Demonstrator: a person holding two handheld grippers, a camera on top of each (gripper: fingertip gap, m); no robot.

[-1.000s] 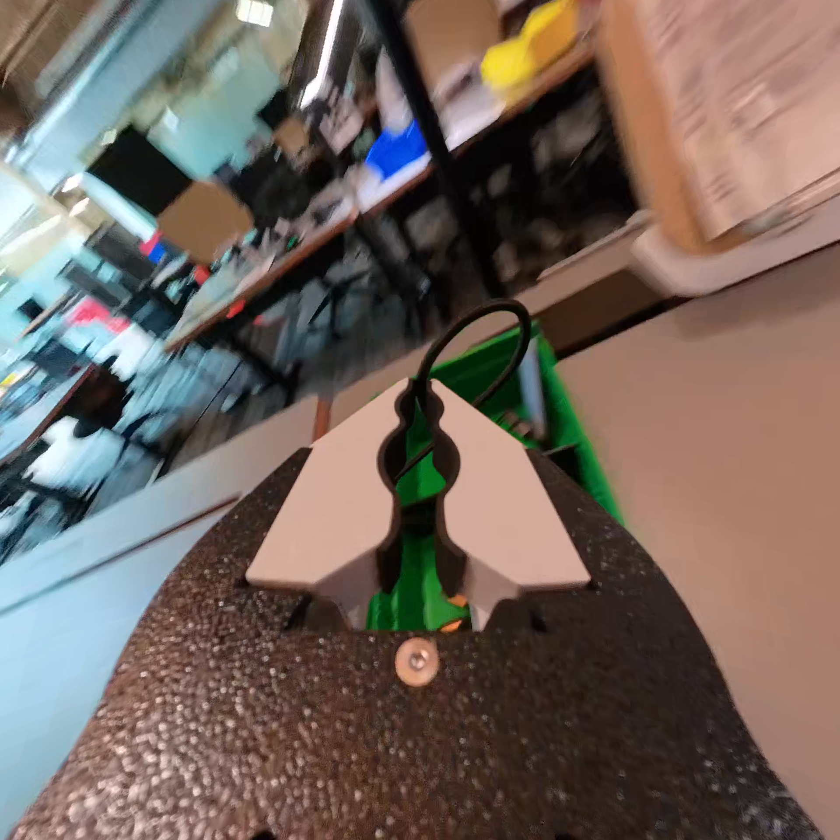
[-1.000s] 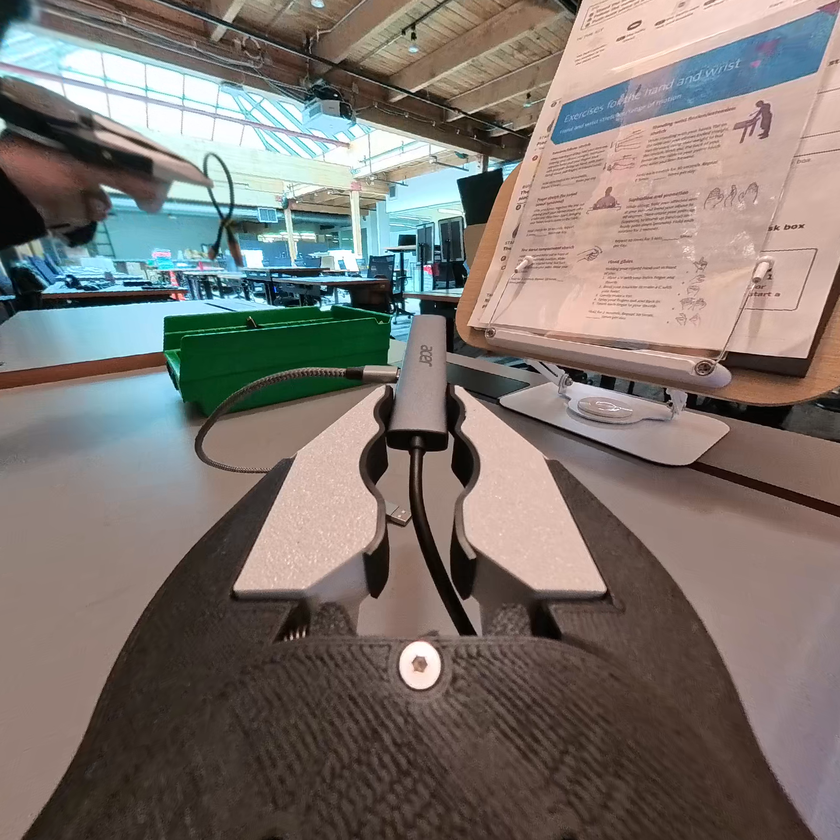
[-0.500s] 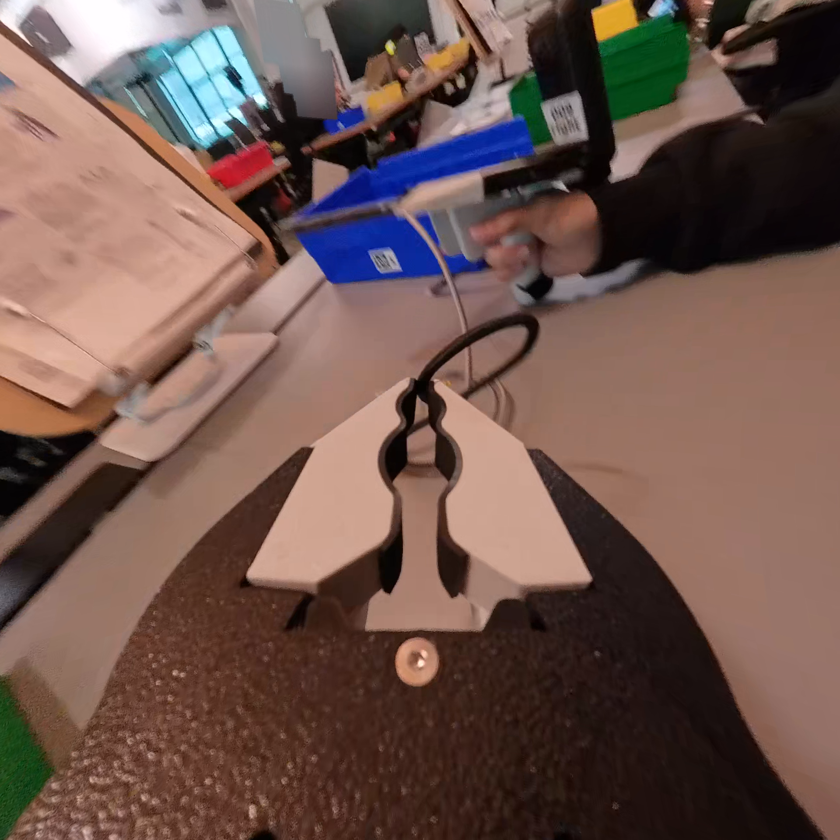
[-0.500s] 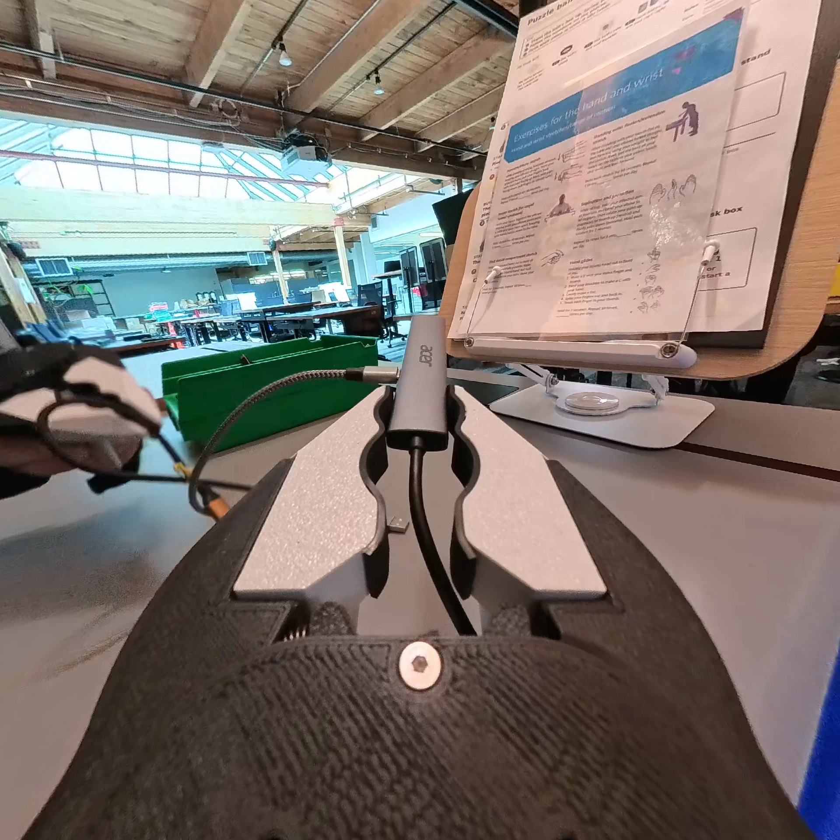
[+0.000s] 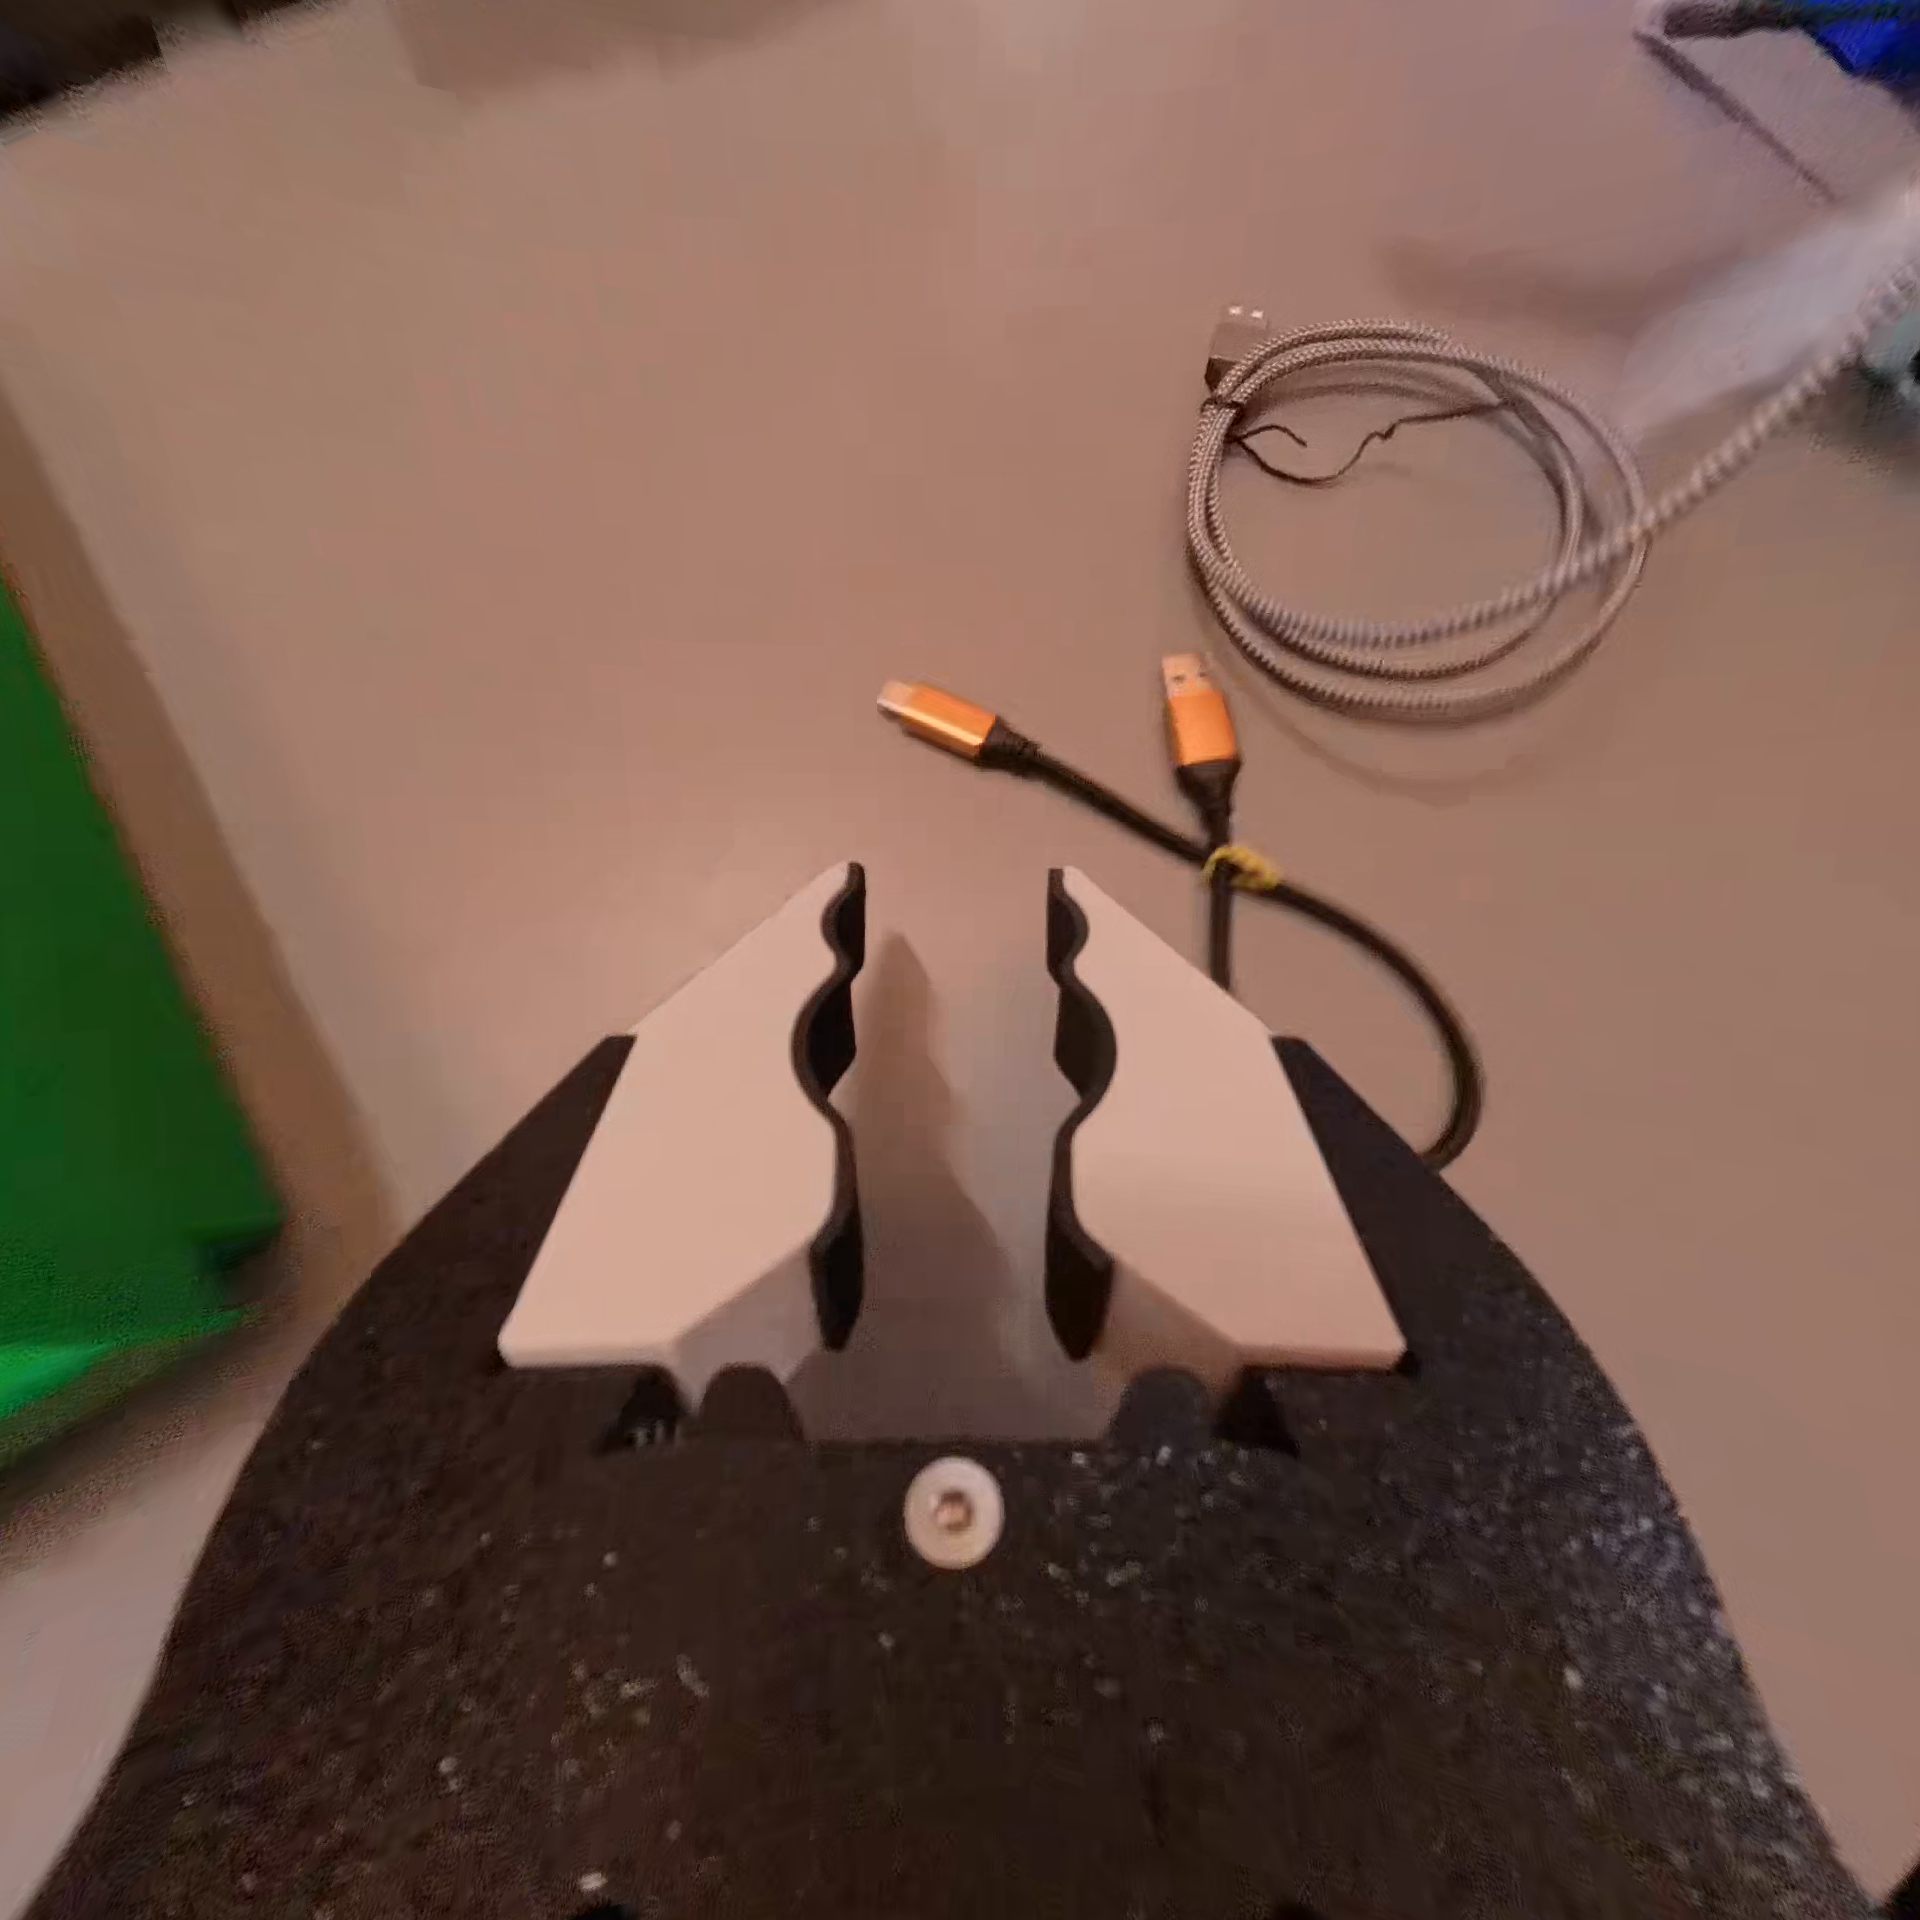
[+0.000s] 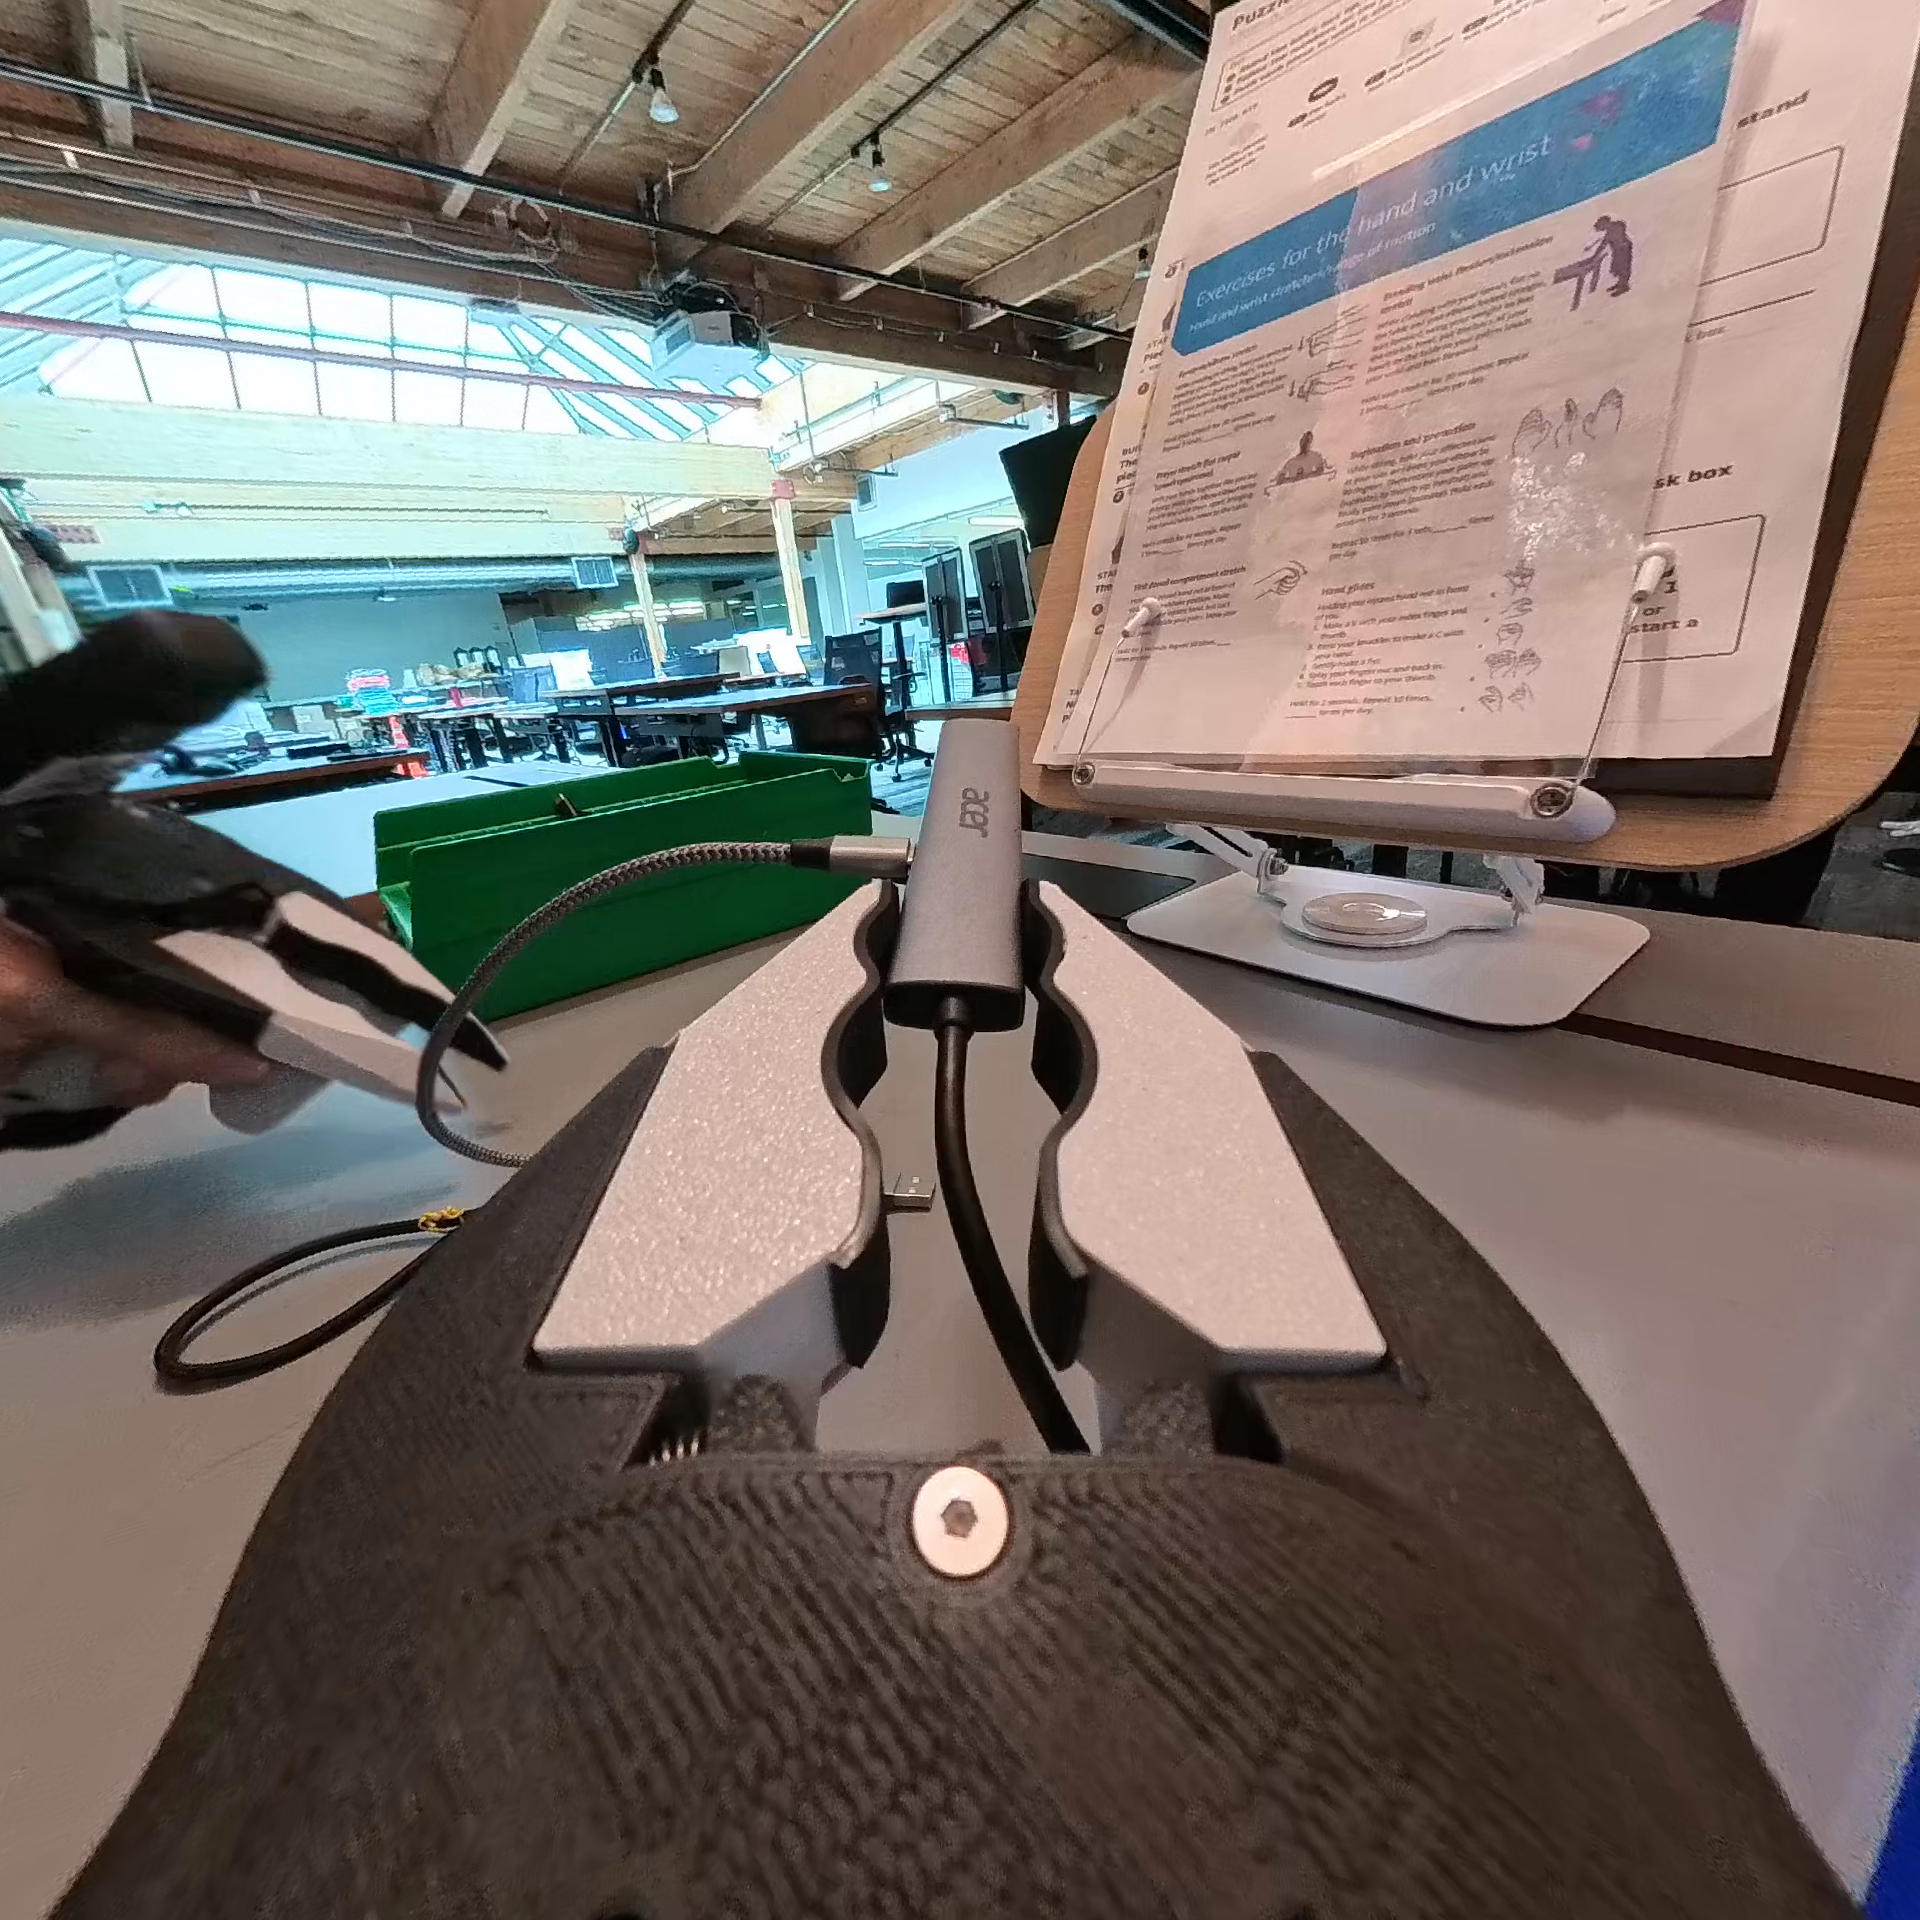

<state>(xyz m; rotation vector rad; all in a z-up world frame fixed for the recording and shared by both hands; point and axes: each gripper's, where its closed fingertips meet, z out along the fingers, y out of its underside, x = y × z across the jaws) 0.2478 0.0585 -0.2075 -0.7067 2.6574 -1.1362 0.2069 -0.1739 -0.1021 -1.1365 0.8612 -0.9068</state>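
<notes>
Left wrist view, first: left gripper [image 5: 954, 883] above grey tabletop [image 5: 520, 416], fingers parted, nothing between them; black cable with two orange connectors [image 5: 1205, 805] just right of the fingertips; coiled grey braided cable [image 5: 1423, 520] at upper right; green bin [image 5: 94, 1039] at left edge.

Right wrist view: right gripper [image 6: 958, 904] closed on a grey USB hub [image 6: 961, 868], braided cable [image 6: 582, 914] plugged into its left side; left gripper [image 6: 457, 1070] at left, open; document stand [image 6: 1455, 416] at upper right; green bin [image 6: 623, 883] behind.
</notes>
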